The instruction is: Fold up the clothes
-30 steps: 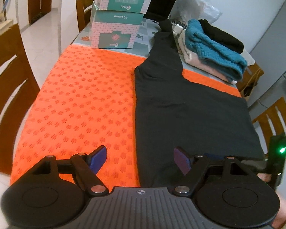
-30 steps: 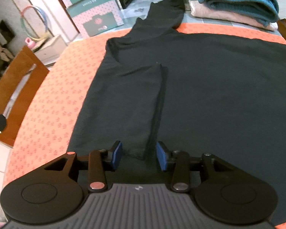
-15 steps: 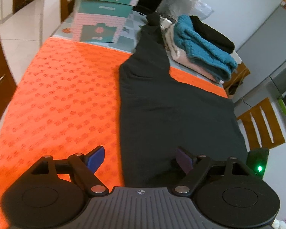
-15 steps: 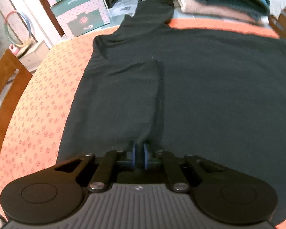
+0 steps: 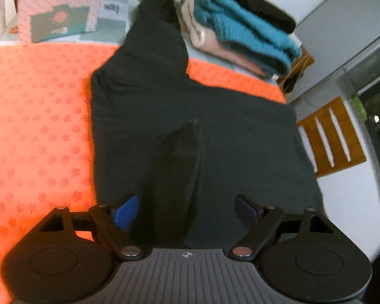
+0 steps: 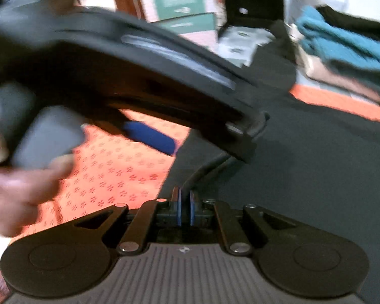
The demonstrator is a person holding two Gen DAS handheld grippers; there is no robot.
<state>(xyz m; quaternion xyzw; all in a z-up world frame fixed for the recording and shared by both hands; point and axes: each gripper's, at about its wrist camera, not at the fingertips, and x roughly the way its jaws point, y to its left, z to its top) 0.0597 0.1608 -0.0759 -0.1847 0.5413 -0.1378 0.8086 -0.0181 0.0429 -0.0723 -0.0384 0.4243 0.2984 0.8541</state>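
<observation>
An orange patterned table cover [image 5: 38, 116] fills the scene before us, with a stack of folded clothes [image 5: 243, 33] at its far edge. We see the black garment [image 5: 144, 106] spread flat on the cover, one sleeve lifted toward our right gripper [image 6: 185, 209], whose pads are clenched on its cuff. Our left gripper [image 5: 187, 210] hovers over the garment's near edge, fingers spread wide, the raised sleeve between them.

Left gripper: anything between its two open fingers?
Yes. In the left wrist view, the left gripper straddles a raised fold of the black garment; nothing else.
</observation>
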